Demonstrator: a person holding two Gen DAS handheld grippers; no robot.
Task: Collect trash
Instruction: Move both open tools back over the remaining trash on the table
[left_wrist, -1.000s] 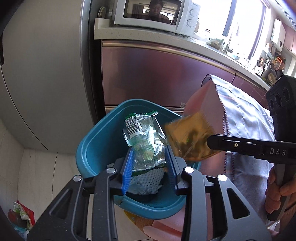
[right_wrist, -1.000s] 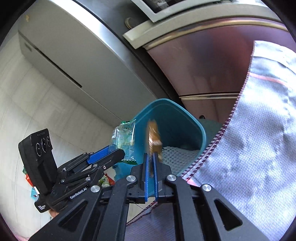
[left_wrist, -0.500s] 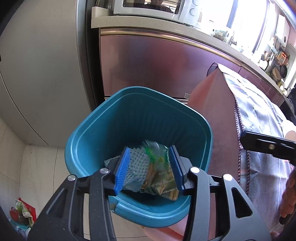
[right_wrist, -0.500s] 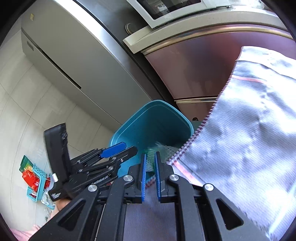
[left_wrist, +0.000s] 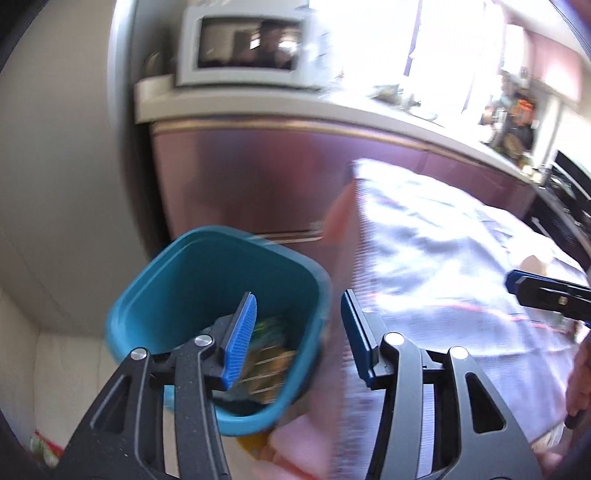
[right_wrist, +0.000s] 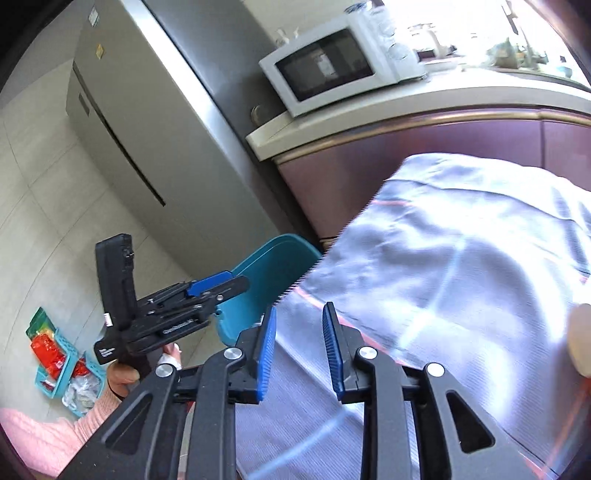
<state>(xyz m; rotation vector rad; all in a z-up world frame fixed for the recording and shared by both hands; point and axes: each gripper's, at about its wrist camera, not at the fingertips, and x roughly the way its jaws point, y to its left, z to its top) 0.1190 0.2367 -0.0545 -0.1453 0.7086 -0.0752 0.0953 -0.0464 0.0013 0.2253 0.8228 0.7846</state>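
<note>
Teal bin (left_wrist: 207, 280) shows wrappers (left_wrist: 269, 354) inside only from left wrist.

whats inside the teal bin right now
The teal bin holds a blurred heap of wrappers, green and yellowish. The left tool is in front of it, so the bottom of the bin and anything under the wrappers can't be seen.

Teal bin (left_wrist: 192, 280), blue-padded black tools, grey cloth (right_wrist: 461, 258) with red lines, white microwave (right_wrist: 343, 62)
</note>
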